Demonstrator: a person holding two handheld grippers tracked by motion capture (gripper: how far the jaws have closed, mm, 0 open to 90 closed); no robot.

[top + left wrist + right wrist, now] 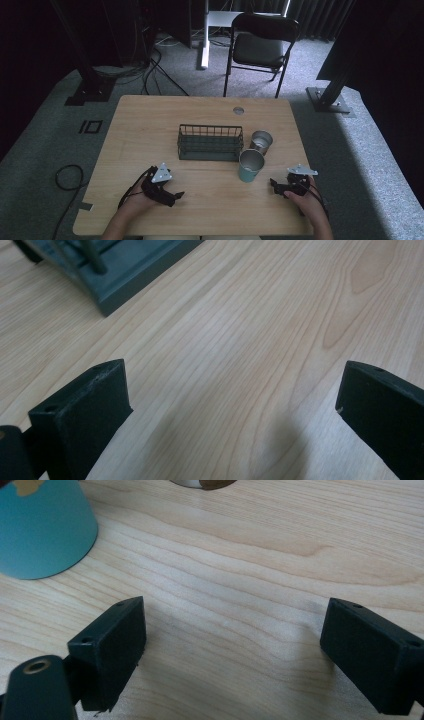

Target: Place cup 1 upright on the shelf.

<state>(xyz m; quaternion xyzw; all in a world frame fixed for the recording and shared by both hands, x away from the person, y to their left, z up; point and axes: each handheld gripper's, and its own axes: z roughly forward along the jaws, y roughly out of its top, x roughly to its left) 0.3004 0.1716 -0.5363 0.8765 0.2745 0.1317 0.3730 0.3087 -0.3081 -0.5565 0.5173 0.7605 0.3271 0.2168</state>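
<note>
Right gripper (pixel 276 186) rests low over the table (pixel 150 115) with its jaws spread wide and empty, aimed toward the teal cup (pixel 250 166). To grasp well, it should move forward level, straddle the cup's wall or body, and close gently so the cup does not tip. That cup stands just ahead and left of it, close beside the wire basket (pixel 210 142). Left gripper (pixel 172 196), also wide and empty, sits near the basket's front left.

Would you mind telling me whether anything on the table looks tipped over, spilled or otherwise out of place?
Nothing stands out. The teal cup and the metal cup stand upright beside the wire basket, with no spill on the table. The left gripper and right gripper are open and hold nothing.
</note>
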